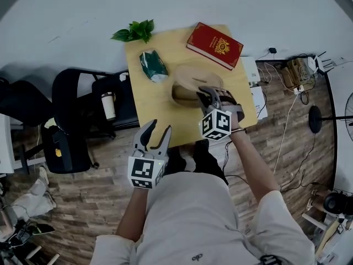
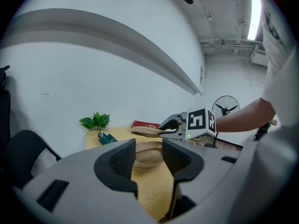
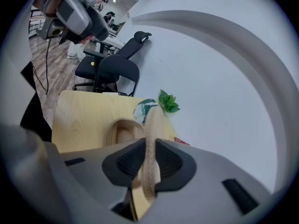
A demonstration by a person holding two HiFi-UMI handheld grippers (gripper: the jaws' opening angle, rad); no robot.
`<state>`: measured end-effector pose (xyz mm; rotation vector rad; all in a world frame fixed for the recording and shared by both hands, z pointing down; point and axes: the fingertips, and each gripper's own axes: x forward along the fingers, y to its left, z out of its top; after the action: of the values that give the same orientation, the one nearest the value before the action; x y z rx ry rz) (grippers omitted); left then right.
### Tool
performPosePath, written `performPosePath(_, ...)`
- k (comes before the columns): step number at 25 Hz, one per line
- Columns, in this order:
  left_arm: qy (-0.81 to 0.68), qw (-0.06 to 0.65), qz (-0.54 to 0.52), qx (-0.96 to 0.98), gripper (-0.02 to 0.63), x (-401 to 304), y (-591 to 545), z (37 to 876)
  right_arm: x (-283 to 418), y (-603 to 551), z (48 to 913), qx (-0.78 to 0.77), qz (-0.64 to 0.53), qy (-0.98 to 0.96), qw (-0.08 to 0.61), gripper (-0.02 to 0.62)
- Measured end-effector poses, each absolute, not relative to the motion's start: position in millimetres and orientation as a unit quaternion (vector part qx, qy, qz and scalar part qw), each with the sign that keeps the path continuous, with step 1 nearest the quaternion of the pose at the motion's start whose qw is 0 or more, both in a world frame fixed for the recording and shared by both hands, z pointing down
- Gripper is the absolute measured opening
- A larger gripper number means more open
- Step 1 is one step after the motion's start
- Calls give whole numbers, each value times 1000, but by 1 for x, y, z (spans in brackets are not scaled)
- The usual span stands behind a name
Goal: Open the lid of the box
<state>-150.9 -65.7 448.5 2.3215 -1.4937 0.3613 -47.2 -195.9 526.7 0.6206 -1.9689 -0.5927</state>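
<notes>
Yellow worktop (image 1: 146, 101) on a wood floor (image 1: 83, 203), by a white wall (image 1: 83, 15). Right hand-held gripper (image 1: 206, 94) pinches the lid (image 1: 194, 76); left hand-held gripper (image 1: 158, 128) is open and empty.

No readable text; only a gold emblem on the red book (image 1: 214, 46)

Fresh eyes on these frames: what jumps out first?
The right claw is clamped on the edge of the wooden lid, holding it raised above the round box in the middle of the small table. Next comes the red book at the table's far right corner. The left claw is open and empty at the near edge.
</notes>
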Motion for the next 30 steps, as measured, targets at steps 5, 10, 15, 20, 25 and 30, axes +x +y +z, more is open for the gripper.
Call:
performPosePath(5,-534,175,130,817,173,-139,-66,441,-37,-193,505,262,-237,-819,452,66)
performPosePath(10,-548,170,127,809,173,-127,-70,434,-26,-192,482,267,-236,-832,425,66)
performPosePath(15,-570,165,120,796,173,-119,-78,426,-14,-192,457,274,-229,-848,390,66)
performPosePath(20,-589,160,115,783,173,-109,-85,419,0,-189,434,283,-201,-871,347,66)
performPosePath(25,-603,156,114,774,173,-94,-91,413,14,-187,413,281,-143,-904,287,66)
performPosePath(30,-612,148,113,769,173,-76,-95,404,34,-180,399,284,-128,-914,262,66)
